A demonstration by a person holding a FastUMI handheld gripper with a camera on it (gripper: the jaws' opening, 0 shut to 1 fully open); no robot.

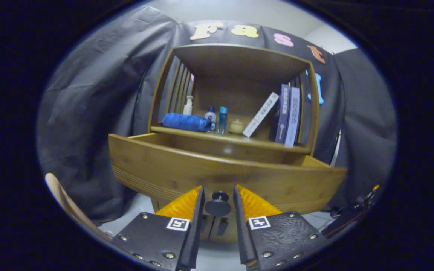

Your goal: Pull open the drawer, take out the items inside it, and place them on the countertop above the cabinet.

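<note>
Wooden drawer [217, 171] stands pulled out from the cabinet [236, 94], its front edge near the fingers. Hand-held gripper [219, 205] fingers sit apart, flanking the knob [218, 205] with small gaps either side.

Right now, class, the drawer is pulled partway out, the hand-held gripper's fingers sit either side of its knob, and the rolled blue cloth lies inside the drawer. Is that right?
Not quite. The gripper view shows the rolled blue cloth lying on the shelf above the drawer, not inside it. The rest holds: the drawer is partway out and the hand-held gripper has a finger either side of the knob.
</note>
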